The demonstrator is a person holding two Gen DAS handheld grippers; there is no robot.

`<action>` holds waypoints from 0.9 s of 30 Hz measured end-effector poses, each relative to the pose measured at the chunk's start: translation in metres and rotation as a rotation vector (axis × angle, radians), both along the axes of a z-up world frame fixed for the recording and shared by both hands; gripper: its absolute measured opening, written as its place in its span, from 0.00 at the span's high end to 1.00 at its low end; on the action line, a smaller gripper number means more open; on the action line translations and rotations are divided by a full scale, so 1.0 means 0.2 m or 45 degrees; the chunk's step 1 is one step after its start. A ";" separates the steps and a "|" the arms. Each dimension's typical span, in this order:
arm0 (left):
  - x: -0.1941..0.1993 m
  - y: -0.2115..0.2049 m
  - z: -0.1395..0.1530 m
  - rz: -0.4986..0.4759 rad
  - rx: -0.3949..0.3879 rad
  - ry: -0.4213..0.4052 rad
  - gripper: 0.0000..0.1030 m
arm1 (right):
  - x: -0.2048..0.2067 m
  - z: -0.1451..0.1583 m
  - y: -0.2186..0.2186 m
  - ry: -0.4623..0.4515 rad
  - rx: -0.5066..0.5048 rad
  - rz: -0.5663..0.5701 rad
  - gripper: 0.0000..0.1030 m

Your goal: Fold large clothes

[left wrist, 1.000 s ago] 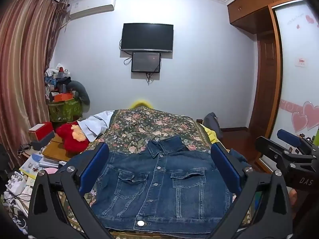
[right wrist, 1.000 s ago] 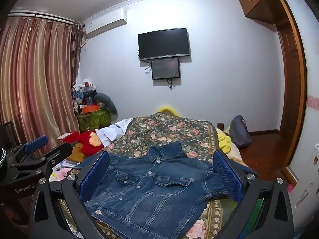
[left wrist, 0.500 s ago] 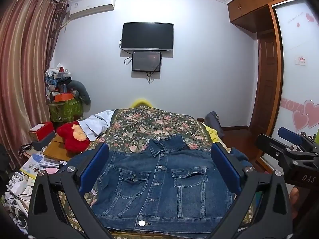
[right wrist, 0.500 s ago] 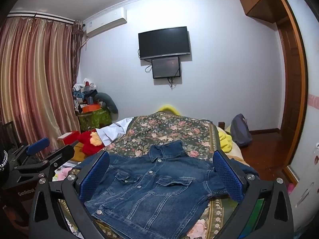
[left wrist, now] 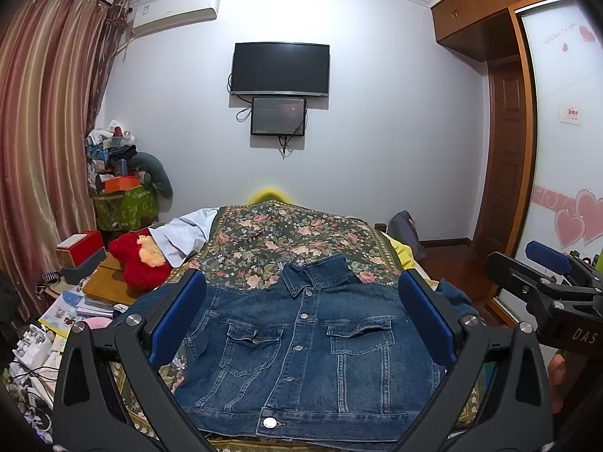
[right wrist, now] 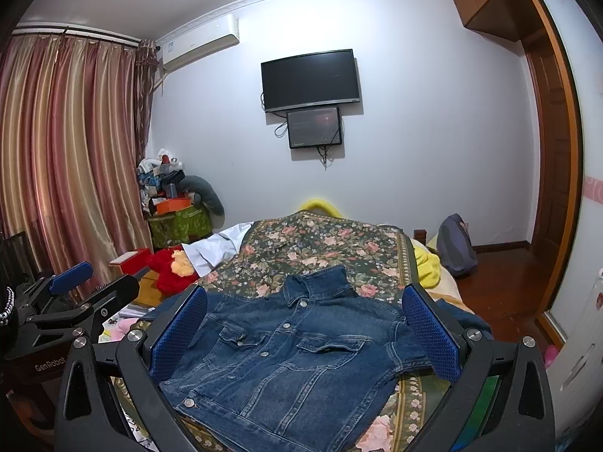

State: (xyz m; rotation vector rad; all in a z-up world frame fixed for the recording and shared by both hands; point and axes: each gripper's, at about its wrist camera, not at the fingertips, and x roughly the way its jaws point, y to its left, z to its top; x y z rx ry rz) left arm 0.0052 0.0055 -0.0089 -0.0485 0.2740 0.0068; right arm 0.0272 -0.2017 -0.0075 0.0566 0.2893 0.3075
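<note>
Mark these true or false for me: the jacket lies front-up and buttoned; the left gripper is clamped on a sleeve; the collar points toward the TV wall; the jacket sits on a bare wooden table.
1. The denim jacket lies front-up, buttoned. True.
2. The left gripper is clamped on a sleeve. False: its jaws stand wide open, holding nothing; the right gripper likewise.
3. The collar points toward the TV wall. True.
4. The jacket sits on a bare wooden table. False: it lies on a floral bedspread.
</note>
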 end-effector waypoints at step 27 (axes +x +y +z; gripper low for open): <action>0.00 0.00 0.00 0.007 -0.006 -0.004 0.00 | 0.01 0.00 0.00 0.005 0.004 0.000 0.00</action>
